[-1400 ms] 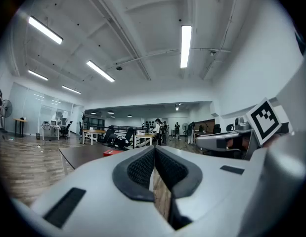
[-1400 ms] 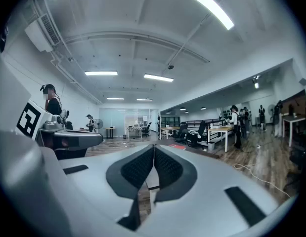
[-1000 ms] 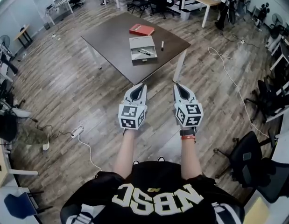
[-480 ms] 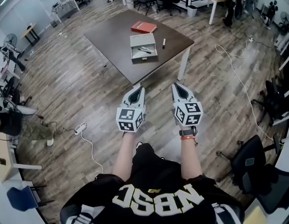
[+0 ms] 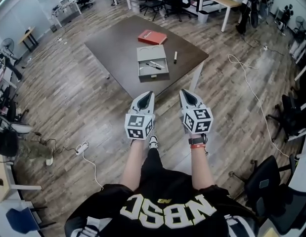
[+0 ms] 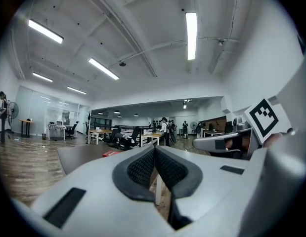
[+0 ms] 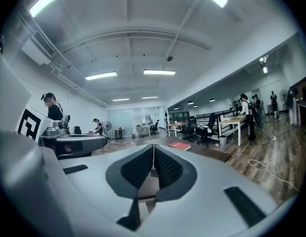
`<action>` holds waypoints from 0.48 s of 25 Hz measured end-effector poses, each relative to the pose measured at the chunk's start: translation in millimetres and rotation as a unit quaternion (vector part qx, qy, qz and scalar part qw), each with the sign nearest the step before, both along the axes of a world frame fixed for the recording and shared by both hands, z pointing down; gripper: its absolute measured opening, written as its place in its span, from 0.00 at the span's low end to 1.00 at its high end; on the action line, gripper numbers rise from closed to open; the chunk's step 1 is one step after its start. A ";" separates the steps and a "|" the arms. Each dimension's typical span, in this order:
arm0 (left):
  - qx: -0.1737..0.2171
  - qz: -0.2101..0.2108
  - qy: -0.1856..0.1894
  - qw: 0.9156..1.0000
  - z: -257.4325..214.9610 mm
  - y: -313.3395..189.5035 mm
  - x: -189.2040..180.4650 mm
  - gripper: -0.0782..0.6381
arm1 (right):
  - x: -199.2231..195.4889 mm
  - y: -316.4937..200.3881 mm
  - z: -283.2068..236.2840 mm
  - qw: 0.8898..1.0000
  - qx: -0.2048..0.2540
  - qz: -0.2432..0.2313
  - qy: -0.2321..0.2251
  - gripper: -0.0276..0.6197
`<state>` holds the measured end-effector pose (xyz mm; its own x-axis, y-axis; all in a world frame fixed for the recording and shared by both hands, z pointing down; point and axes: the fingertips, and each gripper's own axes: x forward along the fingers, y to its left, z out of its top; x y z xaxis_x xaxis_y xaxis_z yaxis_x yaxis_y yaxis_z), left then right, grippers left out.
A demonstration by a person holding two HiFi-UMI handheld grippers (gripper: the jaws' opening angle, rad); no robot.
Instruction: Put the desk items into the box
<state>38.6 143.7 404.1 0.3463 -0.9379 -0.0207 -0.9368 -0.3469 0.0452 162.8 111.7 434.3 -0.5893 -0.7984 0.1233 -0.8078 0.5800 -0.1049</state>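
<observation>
A dark brown table [image 5: 118,43] stands ahead of me. On it lies an open grey box [image 5: 153,76] with pens [image 5: 153,65] inside. A red book [image 5: 152,36] lies behind the box, and a marker [image 5: 175,57] lies to its right. My left gripper [image 5: 149,95] and right gripper [image 5: 185,94] are held side by side over the floor, just short of the table's near corner. Both point level at the table. In the left gripper view the pads [image 6: 143,168] meet with nothing between them. The same holds for the pads [image 7: 167,168] in the right gripper view.
Office chairs [image 5: 271,174] stand at the right, and a white cable [image 5: 246,85] runs over the wooden floor beyond the table. A power strip [image 5: 82,138] with its cord lies at the left. Desks, chairs and people fill the far end of the room.
The table and its box have drawn closer and lower in the head view as the person walks toward them. Both grippers have moved forward together and stay shut.
</observation>
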 end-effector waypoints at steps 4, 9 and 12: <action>0.001 -0.001 0.008 1.000 -10.5 -62.5 -28.4 0.13 | -26.1 -54.2 -3.2 1.000 -0.009 0.000 0.005 0.06; -0.006 0.012 0.022 1.000 -16.8 -134.9 -57.9 0.13 | -58.9 -119.2 -7.9 1.000 -0.016 0.003 0.014 0.06; -0.003 0.027 0.026 0.999 -19.1 -173.0 -71.9 0.13 | -75.2 -159.7 -5.9 1.000 -0.024 0.008 0.011 0.06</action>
<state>-33.3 -29.2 385.0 0.3950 -0.9180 -0.0349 -0.9130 -0.3965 0.0957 87.6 -48.0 428.4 -0.5728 -0.8010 0.1739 -0.8196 0.5612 -0.1151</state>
